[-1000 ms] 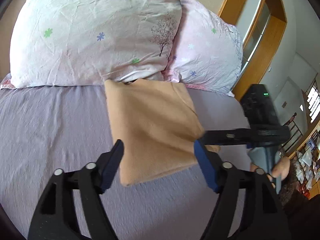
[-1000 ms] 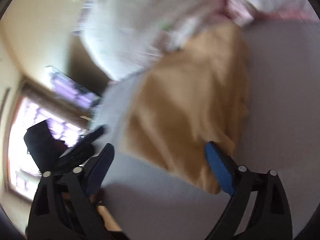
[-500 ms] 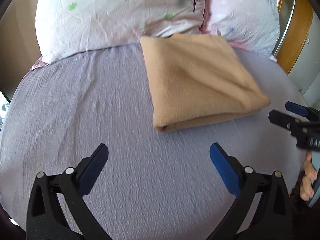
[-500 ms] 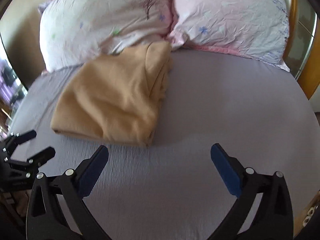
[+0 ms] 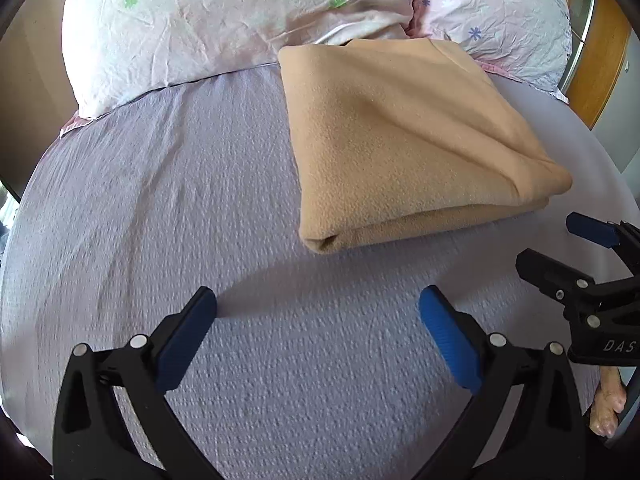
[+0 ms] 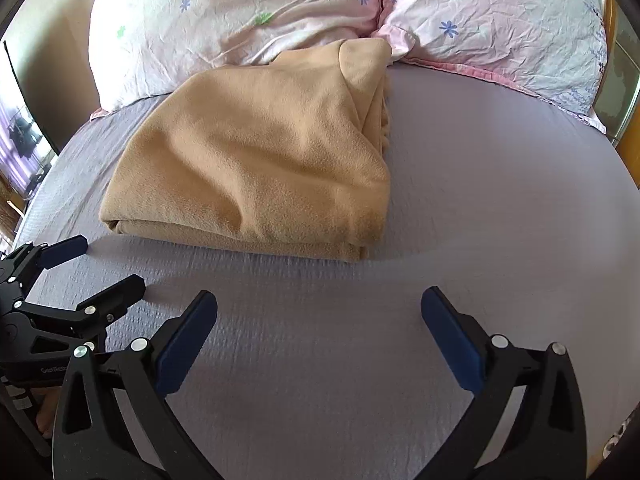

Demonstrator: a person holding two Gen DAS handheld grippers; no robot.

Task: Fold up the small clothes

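A tan fleece garment [image 5: 404, 136] lies folded into a thick rectangle on the lilac bed sheet [image 5: 160, 208], its far edge against the pillows. It also shows in the right wrist view [image 6: 260, 160]. My left gripper [image 5: 318, 312] is open and empty, held back from the garment's near edge. My right gripper [image 6: 318, 312] is open and empty too, short of the near edge. The right gripper appears at the right of the left wrist view [image 5: 560, 248]. The left gripper appears at the left of the right wrist view [image 6: 104, 264].
Two floral pillows [image 5: 224, 20] [image 6: 500, 20] lean at the head of the bed. A wooden frame [image 5: 596, 60] stands at the far right. A dark screen [image 6: 20, 132] sits beyond the bed's left edge. The sheet [image 6: 500, 184] spreads right of the garment.
Both grippers have pulled back from the garment and stand open over the sheet. The garment now lies folded and at rest.
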